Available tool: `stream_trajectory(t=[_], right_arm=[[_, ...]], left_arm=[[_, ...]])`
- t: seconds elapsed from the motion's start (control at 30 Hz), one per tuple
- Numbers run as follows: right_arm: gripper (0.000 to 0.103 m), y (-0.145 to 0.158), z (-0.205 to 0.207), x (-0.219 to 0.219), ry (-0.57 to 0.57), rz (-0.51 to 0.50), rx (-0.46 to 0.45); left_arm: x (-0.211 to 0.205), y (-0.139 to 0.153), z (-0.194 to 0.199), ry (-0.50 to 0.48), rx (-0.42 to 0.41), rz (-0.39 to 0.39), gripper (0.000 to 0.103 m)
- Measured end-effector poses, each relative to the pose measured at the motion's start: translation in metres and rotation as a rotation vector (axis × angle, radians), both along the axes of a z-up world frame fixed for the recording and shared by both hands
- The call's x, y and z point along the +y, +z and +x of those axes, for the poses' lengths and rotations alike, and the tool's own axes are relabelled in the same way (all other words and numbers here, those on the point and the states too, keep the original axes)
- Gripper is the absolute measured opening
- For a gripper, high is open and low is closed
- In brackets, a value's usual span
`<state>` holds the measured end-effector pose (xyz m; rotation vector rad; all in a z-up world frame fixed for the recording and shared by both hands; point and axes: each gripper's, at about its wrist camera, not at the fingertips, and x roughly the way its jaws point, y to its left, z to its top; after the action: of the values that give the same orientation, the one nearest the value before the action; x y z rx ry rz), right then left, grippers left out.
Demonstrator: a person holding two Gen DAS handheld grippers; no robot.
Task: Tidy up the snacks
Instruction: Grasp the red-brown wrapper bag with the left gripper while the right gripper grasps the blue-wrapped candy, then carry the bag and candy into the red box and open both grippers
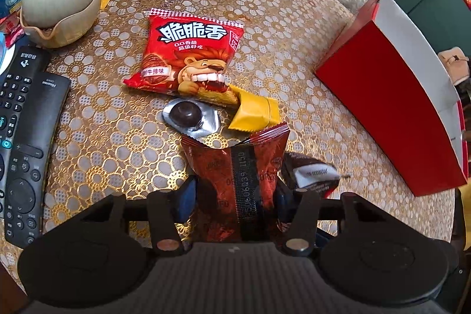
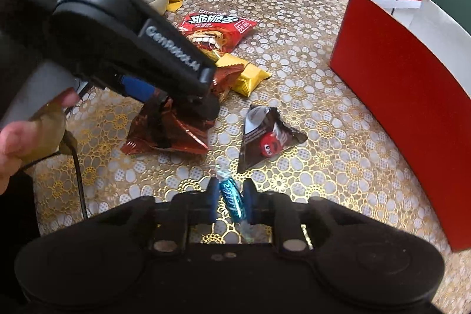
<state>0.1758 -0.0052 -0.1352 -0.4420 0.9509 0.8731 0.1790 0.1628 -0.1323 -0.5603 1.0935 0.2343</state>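
Between the right gripper's (image 2: 229, 200) fingers, tilted steeply down, a blue candy (image 2: 232, 200) is pinched. Left of it, the left gripper (image 1: 235, 196) clamps a dark red packet (image 1: 238, 181). Ahead lie a brown triangular pouch (image 2: 266, 137), yellow packet (image 2: 250, 75), lion snack bag (image 1: 188, 55); far right, a red box (image 2: 406, 96).

Left gripper (image 1: 235, 196): angled steeply down toward the dark red foil packet (image 1: 235, 175), blue pads (image 1: 187, 200) pressed against either side of it; packet clamped. Seen from the right wrist view as a black body (image 2: 132, 49) reaching in over the same packet (image 2: 164, 131).

Right gripper (image 2: 229, 200): tilted down, just right of that packet, jaws closed tight on a small blue wrapped candy (image 2: 232, 200).

Bare hand (image 2: 17, 137): left of the packet, behind the left gripper.
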Motion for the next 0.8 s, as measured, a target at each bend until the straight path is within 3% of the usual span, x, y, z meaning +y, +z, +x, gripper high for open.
stream_trajectory(t=[0.37,0.8], right_arm=[[0.012,0.016,-0.018,-0.023,-0.12,0.075,0.009],[0.012,0.09,-0.006,-0.086,-0.272,0.239,-0.108]], left_arm=[[-0.01,0.021,-0.028,-0.073,-0.062,0.049,0.051],[-0.062,0.101,-0.013,-0.224,-0.237,0.171,0.051]])
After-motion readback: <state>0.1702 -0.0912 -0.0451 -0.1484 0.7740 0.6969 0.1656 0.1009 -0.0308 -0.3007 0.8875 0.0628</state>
